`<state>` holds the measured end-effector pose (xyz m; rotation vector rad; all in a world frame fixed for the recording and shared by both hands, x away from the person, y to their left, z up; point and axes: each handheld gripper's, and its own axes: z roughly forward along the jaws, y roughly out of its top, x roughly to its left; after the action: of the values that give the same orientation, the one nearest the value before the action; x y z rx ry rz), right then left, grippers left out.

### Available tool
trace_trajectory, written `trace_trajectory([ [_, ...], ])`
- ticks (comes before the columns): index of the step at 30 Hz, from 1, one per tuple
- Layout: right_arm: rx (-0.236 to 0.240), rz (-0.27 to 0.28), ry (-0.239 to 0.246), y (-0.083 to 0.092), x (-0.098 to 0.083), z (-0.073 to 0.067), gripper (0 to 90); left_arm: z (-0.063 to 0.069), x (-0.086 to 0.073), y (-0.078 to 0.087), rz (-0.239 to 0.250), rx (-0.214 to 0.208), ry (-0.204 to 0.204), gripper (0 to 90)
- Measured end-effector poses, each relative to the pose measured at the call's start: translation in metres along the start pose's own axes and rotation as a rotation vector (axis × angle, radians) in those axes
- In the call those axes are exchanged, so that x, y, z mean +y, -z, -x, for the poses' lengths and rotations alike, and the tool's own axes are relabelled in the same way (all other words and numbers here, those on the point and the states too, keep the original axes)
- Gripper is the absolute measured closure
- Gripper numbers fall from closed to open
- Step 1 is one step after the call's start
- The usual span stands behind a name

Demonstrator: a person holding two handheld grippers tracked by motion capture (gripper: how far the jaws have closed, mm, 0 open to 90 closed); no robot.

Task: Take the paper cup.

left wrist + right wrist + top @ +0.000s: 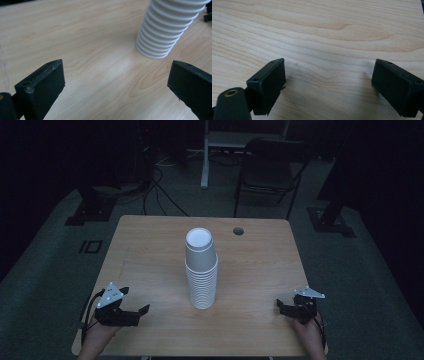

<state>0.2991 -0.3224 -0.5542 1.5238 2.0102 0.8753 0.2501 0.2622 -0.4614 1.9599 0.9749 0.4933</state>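
Two hand-held grippers, left (136, 301) and right (278, 305), jaws spread, flank white cup stack (201, 270); printing, if any, unreadable.

We had bare table (150, 255) on both sides; only the tall cup stack (201, 270) stood mid-table between left gripper (136, 306) and right gripper (281, 305), blocking straight crossing.

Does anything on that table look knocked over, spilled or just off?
Nothing is spilled or fallen. The stack of white cups stands mouth-down mid-table, leaning slightly near the top. Both the left tongs and the right tongs are open, apart from it.
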Motion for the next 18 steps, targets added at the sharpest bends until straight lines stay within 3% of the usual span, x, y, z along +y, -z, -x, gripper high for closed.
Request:
trace_trajectory([
  [2,0.0,0.0,0.0,0.0,0.0,0.0,11.2,0.003,0.005,-0.002,0.011,-0.014,-0.015,1.5],
  [4,0.0,0.0,0.0,0.0,0.0,0.0,11.2,0.006,0.008,-0.005,0.021,-0.057,-0.027,1.5],
  [11,0.0,0.0,0.0,0.0,0.0,0.0,11.2,0.017,0.024,-0.013,0.036,-0.076,-0.069,1.5],
  [18,0.0,0.0,0.0,0.0,0.0,0.0,11.2,0.027,0.038,-0.017,0.053,-0.129,-0.102,1.5],
])
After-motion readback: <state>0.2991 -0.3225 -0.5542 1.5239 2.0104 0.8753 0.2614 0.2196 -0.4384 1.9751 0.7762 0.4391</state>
